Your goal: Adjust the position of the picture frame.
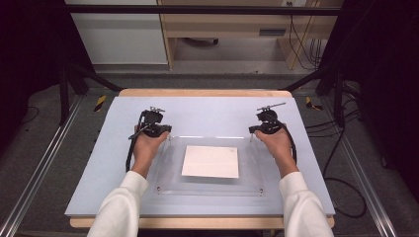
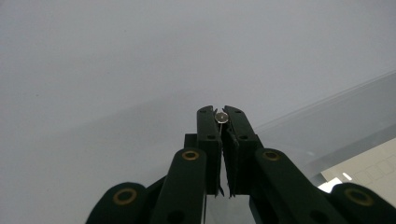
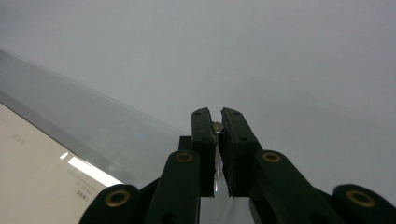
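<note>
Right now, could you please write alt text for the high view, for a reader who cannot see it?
A person's two hands each hold tongs, the left tongs and right tongs shut on the far corners of a clear plastic sheet. Under it a white paper lies on the pale blue table.

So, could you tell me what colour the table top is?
Pale blue-grey table top, clearest in the high view.

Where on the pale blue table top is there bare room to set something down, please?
The pale blue table top lies bare beyond the clear acrylic sheet, between the left gripper and right gripper. Its outer side strips are free too. The white paper crowds the middle.
</note>
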Action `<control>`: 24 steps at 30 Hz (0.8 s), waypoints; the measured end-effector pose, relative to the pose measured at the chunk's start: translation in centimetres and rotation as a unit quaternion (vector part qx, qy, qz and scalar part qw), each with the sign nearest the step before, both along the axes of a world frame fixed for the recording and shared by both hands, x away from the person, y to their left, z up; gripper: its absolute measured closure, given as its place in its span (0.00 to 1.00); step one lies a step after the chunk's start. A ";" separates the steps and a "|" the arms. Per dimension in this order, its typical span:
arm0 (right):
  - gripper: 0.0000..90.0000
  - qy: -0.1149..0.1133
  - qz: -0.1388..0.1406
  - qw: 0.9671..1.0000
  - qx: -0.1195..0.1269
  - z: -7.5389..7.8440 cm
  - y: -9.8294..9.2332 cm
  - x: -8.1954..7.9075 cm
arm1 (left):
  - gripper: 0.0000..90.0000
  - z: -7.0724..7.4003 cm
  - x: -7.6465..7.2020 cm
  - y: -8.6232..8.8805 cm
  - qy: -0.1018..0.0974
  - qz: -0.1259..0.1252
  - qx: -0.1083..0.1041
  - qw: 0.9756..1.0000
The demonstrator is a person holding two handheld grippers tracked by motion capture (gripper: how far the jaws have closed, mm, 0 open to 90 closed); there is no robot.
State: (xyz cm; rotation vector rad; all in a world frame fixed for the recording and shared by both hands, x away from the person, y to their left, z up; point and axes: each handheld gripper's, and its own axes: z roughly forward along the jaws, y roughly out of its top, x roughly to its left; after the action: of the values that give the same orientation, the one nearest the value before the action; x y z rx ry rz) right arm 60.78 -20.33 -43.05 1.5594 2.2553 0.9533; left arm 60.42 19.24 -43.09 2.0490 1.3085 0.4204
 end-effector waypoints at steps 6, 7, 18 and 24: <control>0.94 -0.012 0.005 1.000 -0.006 -0.1 0.0 -0.1 | 0.95 0.0 0.1 0.0 0.000 0.000 -0.003 1.000; 0.94 -0.012 0.005 1.000 -0.006 -0.1 0.0 -0.1 | 0.95 0.0 0.1 0.0 0.000 0.000 -0.003 1.000; 0.82 -0.041 0.007 0.999 -0.024 -0.2 0.2 -0.6 | 0.95 0.2 0.5 -0.1 0.015 -0.002 0.007 1.000; 0.60 -0.099 0.012 0.994 -0.040 1.1 -0.4 -2.8 | 0.95 0.2 0.5 -0.1 0.017 -0.002 0.008 1.000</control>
State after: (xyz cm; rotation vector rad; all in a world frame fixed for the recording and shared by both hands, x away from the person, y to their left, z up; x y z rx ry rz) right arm 57.94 -20.72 -41.92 1.3439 2.1513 0.9662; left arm 60.94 19.12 -42.86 2.0793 1.3258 0.3960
